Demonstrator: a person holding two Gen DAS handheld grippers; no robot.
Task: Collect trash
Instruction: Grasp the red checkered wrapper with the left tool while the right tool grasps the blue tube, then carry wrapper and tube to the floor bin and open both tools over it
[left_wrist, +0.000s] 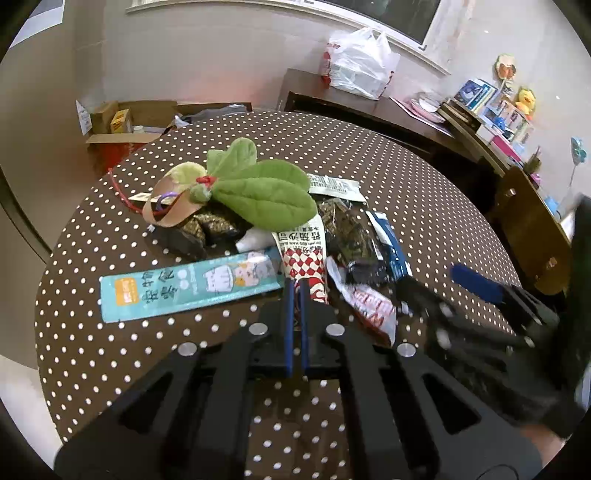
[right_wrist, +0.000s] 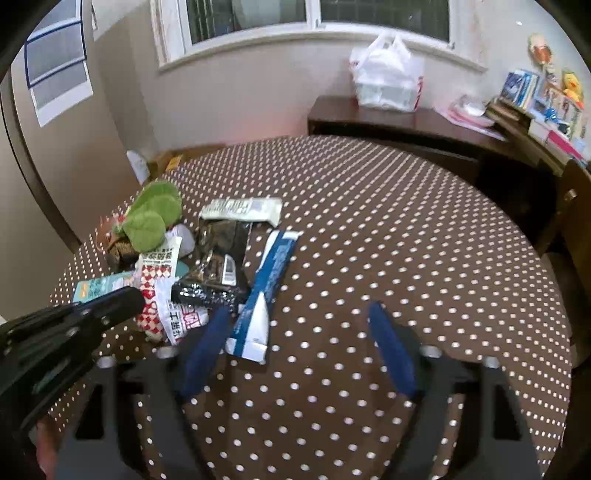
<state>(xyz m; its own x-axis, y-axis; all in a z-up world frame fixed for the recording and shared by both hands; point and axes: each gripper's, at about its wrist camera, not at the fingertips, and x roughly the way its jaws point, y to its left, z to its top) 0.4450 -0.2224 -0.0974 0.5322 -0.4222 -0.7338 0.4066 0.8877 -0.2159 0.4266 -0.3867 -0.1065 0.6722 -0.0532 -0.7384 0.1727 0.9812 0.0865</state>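
Stock of the dotted surface (left_wrist: 110, 369), listed left to right as your left wrist camera shows it. My reading: collection has barely begun, for every piece of trash in view lies on the cloth, and no bin or bag for it shows beside the pile.

1. Teal strip wrapper (left_wrist: 188, 288): flat, nearest the left edge of the pile, its right end running under the red-checked packet. Not collected.
2. Plush leaf toy (left_wrist: 258, 184): lying on top of dark glittery wrappers (left_wrist: 207, 229) at the back. Whether it counts as trash you must decide; I cannot tell.
3. Red-checked packet (left_wrist: 303, 254): mid-pile. Your left gripper (left_wrist: 295, 288) has its jaws clenched together at the packet's near end. They look pinched onto its edge, though the tips hide the contact, so treat the hold as probable only.
4. White wrapper with red print (left_wrist: 373, 306): crumpled, just right of the left gripper. Not collected.
5. Dark foil wrapper (left_wrist: 347, 236): behind it, with a white printed wrapper (left_wrist: 332, 184) further back. Not collected.
6. Blue-and-white wrapper (right_wrist: 266, 291): long, at the right edge of the pile, its near end between the pile and your right gripper (right_wrist: 295, 332). Those jaws stand parted and empty, with the left pad beside that wrapper's near end.

Outstanding: all items above. A white carrier bag (right_wrist: 384, 77) sits on the far sideboard, well apart.
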